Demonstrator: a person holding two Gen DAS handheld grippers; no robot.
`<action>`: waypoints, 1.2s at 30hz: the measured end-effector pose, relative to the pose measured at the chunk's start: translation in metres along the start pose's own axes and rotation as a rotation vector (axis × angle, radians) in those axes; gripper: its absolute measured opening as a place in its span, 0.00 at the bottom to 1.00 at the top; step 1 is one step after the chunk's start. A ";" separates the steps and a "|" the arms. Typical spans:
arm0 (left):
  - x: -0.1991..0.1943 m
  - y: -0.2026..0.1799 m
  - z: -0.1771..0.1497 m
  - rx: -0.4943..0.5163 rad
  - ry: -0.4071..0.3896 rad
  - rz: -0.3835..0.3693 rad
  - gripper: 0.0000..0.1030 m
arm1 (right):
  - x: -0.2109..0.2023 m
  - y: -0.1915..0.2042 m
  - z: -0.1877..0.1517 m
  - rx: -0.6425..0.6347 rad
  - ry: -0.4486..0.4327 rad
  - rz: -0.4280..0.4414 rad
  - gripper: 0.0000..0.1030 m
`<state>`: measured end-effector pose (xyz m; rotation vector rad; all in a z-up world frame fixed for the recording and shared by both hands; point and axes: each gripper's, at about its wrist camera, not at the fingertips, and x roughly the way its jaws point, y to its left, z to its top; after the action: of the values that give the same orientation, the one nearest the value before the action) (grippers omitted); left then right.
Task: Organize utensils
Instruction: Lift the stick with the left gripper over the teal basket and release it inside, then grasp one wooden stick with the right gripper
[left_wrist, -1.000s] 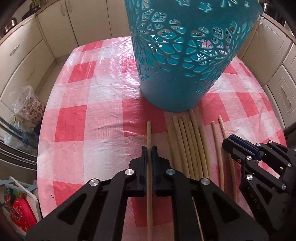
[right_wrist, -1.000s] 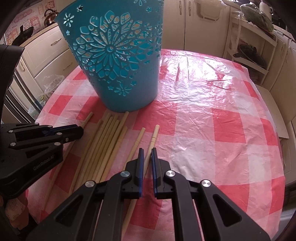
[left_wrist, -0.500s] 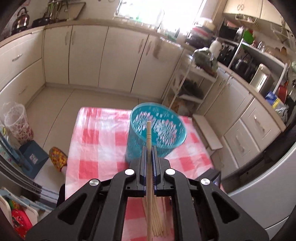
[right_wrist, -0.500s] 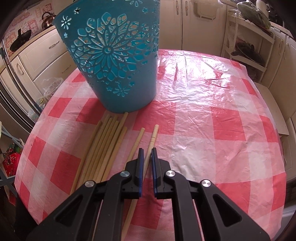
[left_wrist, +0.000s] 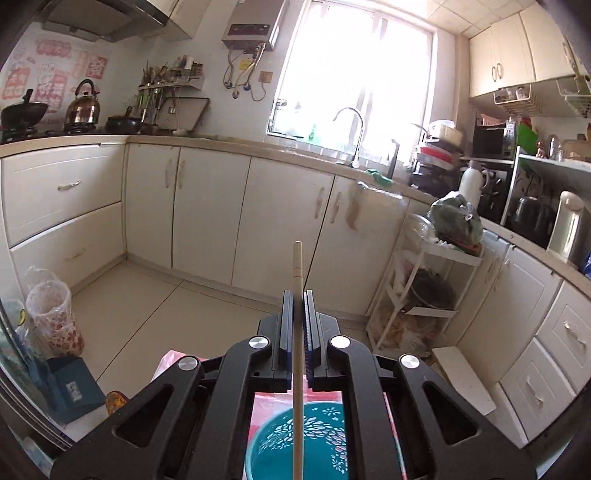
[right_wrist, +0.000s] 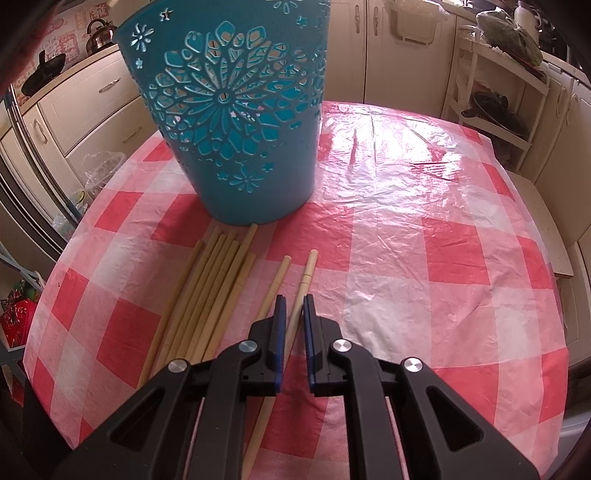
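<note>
The left gripper (left_wrist: 298, 295) is clamped on a single chopstick (left_wrist: 297, 354), raised high with the teal basket's (left_wrist: 321, 439) open mouth below it. On the checked tablecloth (right_wrist: 424, 236) the teal basket stands upright; a bundle of chopsticks (right_wrist: 207, 295) lies just in front of its base, two loose chopsticks (right_wrist: 275, 284) beside them. The right gripper (right_wrist: 293, 302) hovers over the rightmost loose one, jaws nearly closed, gripping nothing
</note>
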<state>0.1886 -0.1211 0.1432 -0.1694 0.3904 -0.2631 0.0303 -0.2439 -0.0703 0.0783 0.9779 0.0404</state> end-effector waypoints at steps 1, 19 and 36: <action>0.008 -0.001 -0.008 0.008 0.011 0.012 0.05 | 0.000 0.000 0.000 0.001 0.000 0.002 0.10; 0.028 0.023 -0.055 0.068 0.124 0.055 0.05 | 0.000 0.007 -0.002 -0.022 -0.017 -0.015 0.17; -0.069 0.099 -0.109 0.017 0.139 0.199 0.81 | -0.006 -0.015 -0.007 0.083 0.006 0.093 0.06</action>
<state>0.1054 -0.0197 0.0473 -0.0948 0.5393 -0.0824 0.0211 -0.2591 -0.0710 0.1997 0.9814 0.0860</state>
